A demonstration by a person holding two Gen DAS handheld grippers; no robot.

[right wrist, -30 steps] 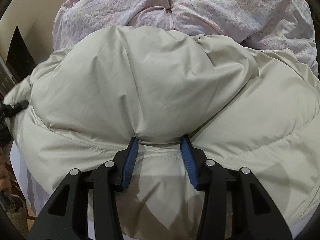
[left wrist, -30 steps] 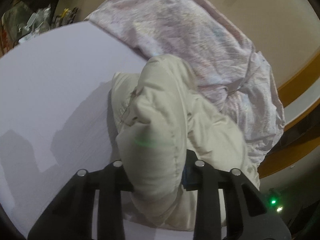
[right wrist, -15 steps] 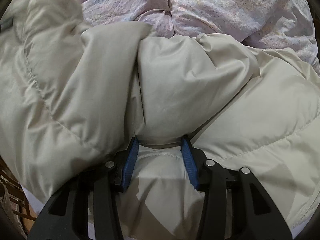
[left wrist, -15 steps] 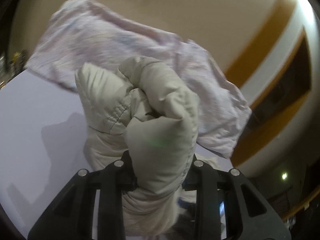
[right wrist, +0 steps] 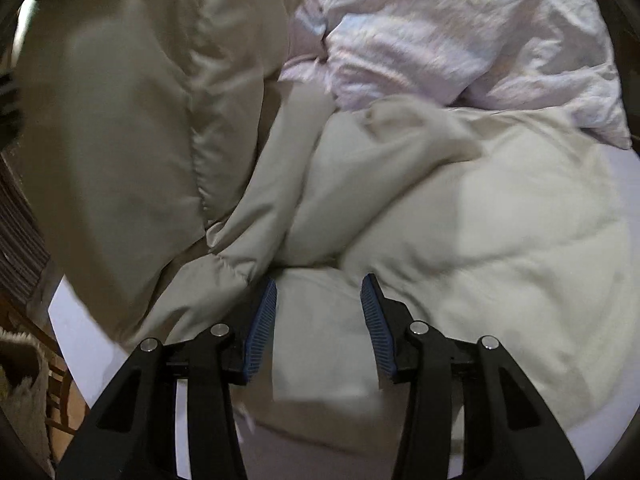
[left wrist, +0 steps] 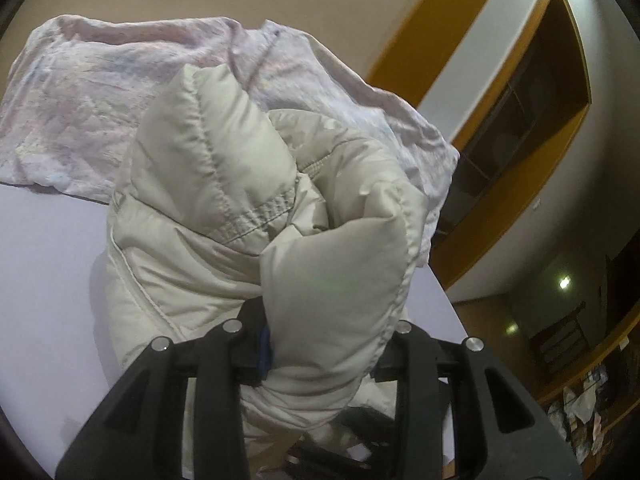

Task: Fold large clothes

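Observation:
A cream puffer jacket (left wrist: 224, 216) fills the left wrist view. My left gripper (left wrist: 320, 344) is shut on a thick fold of it and holds that part lifted above the white table (left wrist: 44, 272). In the right wrist view the same jacket (right wrist: 460, 216) lies on the table, with a lifted, blurred part hanging at the left (right wrist: 120, 120). My right gripper (right wrist: 318, 308) is open, its blue pads (right wrist: 262, 316) on either side of the fabric, not pinching it.
A crumpled pale pink quilted garment (left wrist: 80, 92) lies on the table behind the jacket; it also shows in the right wrist view (right wrist: 460, 28). A wall with orange-framed shelves (left wrist: 520, 128) stands to the right. A wooden chair (right wrist: 44, 392) stands off the table's left edge.
My left gripper has lifted its held part of the jacket higher and swung right. My right gripper has opened and let go of the fold it was pinching.

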